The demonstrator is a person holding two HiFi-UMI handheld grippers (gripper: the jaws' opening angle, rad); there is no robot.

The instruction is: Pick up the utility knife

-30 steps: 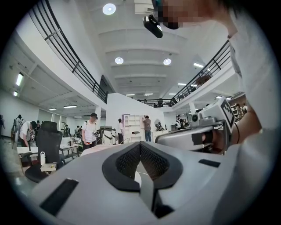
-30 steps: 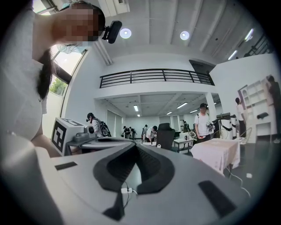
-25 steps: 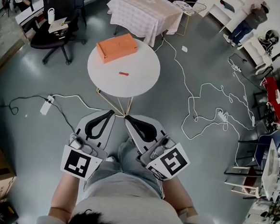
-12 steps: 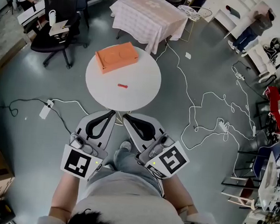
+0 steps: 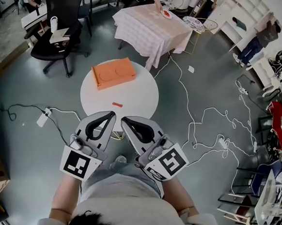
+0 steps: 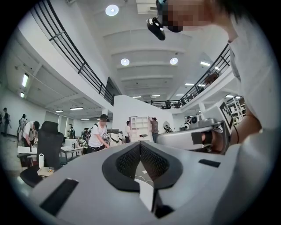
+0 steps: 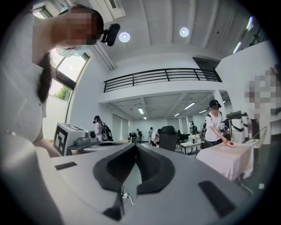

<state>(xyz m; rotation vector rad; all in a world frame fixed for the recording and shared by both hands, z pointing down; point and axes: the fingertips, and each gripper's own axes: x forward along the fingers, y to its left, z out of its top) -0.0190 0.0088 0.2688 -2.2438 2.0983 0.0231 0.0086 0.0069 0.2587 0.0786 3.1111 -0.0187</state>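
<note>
On the round white worktop (image 5: pixel 138 92): a small red utility knife (image 5: pixel 117 104), lying flat, near the middle and a little toward the near side. Nothing touching it. On the far left part of the same worktop, an orange box (image 5: pixel 113 73), well apart from the knife.

Left tongs (image 5: pixel 111 115) held low in front of the body, tips over the near rim of the worktop as seen from the head. Jaws closed, tips meeting. Between the black pads (image 6: pixel 125 165) only the loop-shaped gap, with nothing in it. Marker cube (image 5: pixel 80 164) at the rear end, close to the body.

Right tongs (image 5: pixel 124 121) just beside the left one, also pointing toward the worktop. Jaws together at the tips as well. Dark pads (image 7: pixel 115 169) empty, no object in the grip. Both tips short of the knife in the head view; not possible to tell how high above the worktop.

Around the worktop, on the grey floor (image 5: pixel 35 91): long white cables (image 5: pixel 204 114) to the right, a black office chair (image 5: pixel 57 35) at the far left, and a cloth-covered table (image 5: pixel 152 28) further back with a person leaning over it.
</note>
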